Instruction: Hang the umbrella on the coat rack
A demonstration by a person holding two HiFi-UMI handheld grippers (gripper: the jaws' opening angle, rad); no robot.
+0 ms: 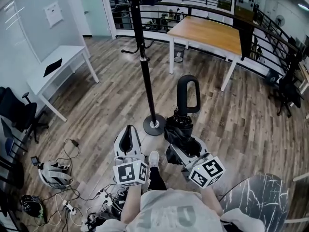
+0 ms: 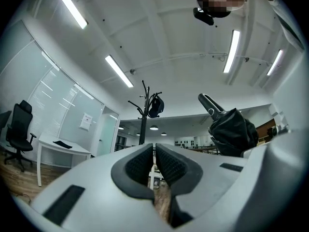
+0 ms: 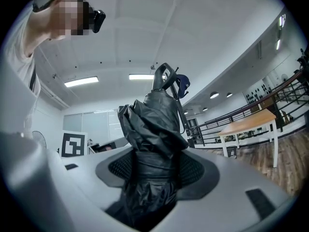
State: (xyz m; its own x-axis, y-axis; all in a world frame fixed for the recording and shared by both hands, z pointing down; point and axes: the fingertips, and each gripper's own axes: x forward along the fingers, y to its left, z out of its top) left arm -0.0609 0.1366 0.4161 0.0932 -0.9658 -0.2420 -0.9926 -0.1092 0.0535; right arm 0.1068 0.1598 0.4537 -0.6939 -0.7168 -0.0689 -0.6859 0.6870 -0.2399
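A folded black umbrella with a black loop handle stands upright in my right gripper, which is shut on its bundled fabric. The handle end points away from me toward the coat rack. The black coat rack stands on a round base just left of the umbrella; its hooks carry a dark cap. My left gripper is beside the rack base, left of the umbrella, shut with nothing between its pads.
A wooden-topped table stands behind the rack, a white desk at the left, black office chairs at far left. Cables and a helmet lie on the floor near my feet. A black railing runs along the back.
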